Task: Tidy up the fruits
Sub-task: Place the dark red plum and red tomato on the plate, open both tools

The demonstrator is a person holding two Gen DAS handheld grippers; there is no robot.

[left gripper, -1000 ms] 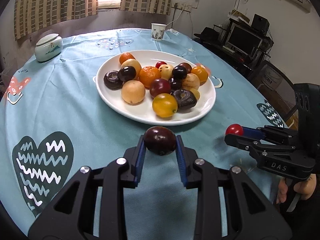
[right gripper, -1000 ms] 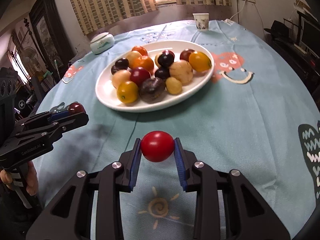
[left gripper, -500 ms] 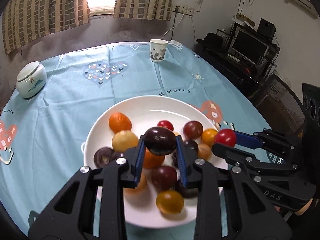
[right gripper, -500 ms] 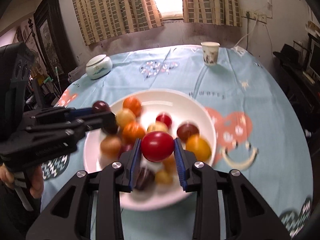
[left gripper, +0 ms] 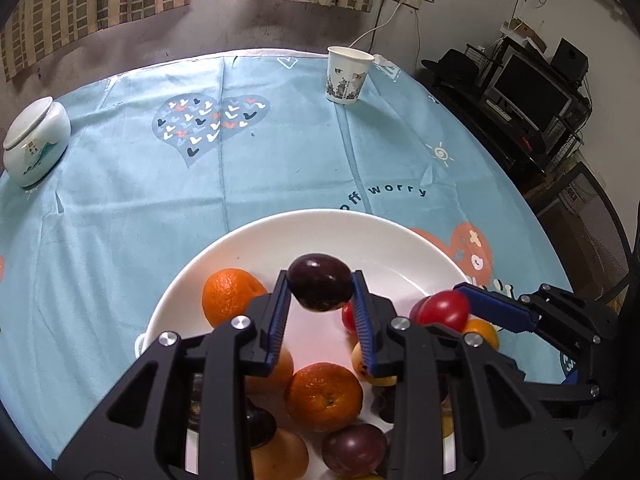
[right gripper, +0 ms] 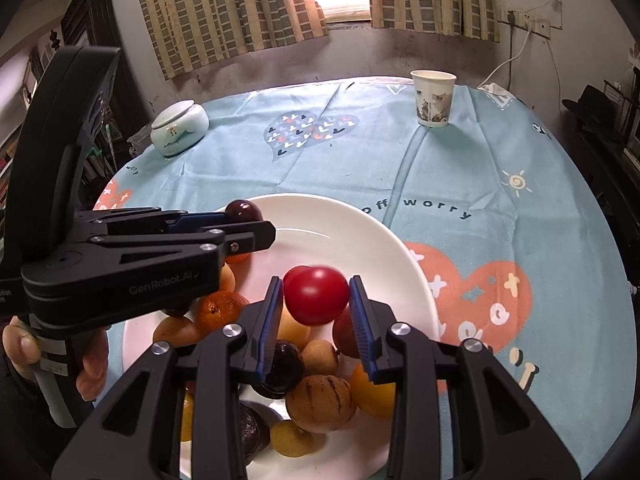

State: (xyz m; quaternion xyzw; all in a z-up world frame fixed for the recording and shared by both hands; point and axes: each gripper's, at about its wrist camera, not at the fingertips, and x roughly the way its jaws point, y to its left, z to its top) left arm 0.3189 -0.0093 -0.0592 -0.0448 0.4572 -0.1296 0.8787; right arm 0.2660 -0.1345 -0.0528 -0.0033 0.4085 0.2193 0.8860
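A white plate (left gripper: 320, 216) on the light blue tablecloth holds several fruits: oranges (left gripper: 230, 294), dark plums and yellow-brown ones. My left gripper (left gripper: 319, 274) hangs over the plate's middle with a dark plum (left gripper: 320, 288) between its blue pads. Its jaws are opening, but the pads still touch the plum. My right gripper (right gripper: 315, 280) is beside it over the plate (right gripper: 400, 248). Its jaws are opening too, and the red fruit (right gripper: 316, 296) between them looks blurred, with a slim gap at the pads. Each gripper shows side-on in the other view.
A paper cup (left gripper: 346, 76) stands at the far edge of the table. A white lidded jar (left gripper: 34, 142) sits far left. A desk with a monitor (left gripper: 528, 96) and a chair (left gripper: 592, 216) are off to the right. A hand (right gripper: 24, 352) grips the left tool's handle.
Both grippers moved forward from the near table edge to above the plate, carrying their fruits. Both pairs of jaws have widened a little, the right more, and the red fruit now looks loose.
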